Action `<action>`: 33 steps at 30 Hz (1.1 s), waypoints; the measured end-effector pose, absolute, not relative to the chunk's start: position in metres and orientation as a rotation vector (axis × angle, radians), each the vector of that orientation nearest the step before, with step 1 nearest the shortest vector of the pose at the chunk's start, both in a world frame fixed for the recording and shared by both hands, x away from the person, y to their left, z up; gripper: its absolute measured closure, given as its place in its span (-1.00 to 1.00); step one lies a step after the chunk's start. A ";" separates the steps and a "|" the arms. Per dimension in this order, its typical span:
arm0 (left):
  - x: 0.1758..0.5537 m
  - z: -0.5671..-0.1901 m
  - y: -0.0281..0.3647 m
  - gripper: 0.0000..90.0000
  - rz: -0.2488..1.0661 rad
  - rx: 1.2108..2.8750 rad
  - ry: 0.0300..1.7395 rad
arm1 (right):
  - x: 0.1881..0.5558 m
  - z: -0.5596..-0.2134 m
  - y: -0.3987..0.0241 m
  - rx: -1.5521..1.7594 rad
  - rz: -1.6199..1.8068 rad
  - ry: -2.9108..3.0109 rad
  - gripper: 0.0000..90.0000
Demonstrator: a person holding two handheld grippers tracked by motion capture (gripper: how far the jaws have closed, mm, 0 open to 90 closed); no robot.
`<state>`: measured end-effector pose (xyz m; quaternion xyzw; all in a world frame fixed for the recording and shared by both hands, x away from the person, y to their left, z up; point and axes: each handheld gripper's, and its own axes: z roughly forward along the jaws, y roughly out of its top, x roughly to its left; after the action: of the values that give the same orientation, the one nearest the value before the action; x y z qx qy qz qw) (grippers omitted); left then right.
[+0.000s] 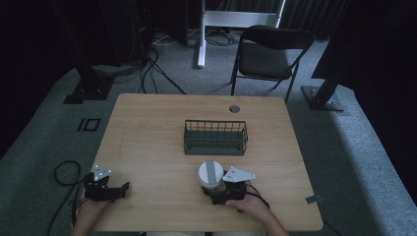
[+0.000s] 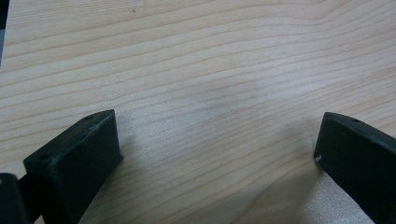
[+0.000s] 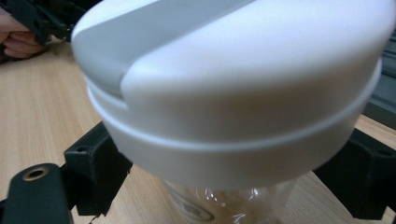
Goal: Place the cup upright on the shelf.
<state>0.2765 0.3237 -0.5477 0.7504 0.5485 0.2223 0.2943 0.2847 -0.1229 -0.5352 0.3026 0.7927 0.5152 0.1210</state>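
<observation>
A clear jar with a white lid (image 1: 211, 173) that has a grey stripe stands upright on the wooden table (image 1: 157, 123), near its front edge. My right gripper (image 1: 213, 191) is open, one jaw on each side of the jar's clear body under the lid (image 3: 233, 93), with small gaps showing in the right gripper view. My left gripper (image 1: 122, 191) rests at the front left of the table, open, with bare wood (image 2: 210, 70) between its jaws.
A dark wire basket (image 1: 215, 137) stands at the middle of the table, just beyond the jar. A folding chair (image 1: 268, 54) and cables on the floor lie past the far edge. A round hole (image 1: 234, 108) is in the tabletop near the back.
</observation>
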 end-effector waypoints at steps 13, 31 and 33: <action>0.276 -0.548 0.324 -0.99 0.592 1.998 1.460 | 0.282 -0.539 -0.113 0.955 1.470 2.252 -0.74; 0.276 -0.548 0.324 -0.99 0.592 1.997 1.460 | 0.280 -0.536 -0.113 0.927 1.436 2.216 -0.59; 0.276 -0.548 0.324 -0.99 0.592 1.997 1.460 | 0.281 -0.535 -0.113 0.939 1.438 2.223 -0.59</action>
<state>0.2765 0.3236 -0.5477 0.7502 0.5486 0.2224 0.2946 0.2806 -0.1130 -0.5352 0.3297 0.7803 0.5050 0.1655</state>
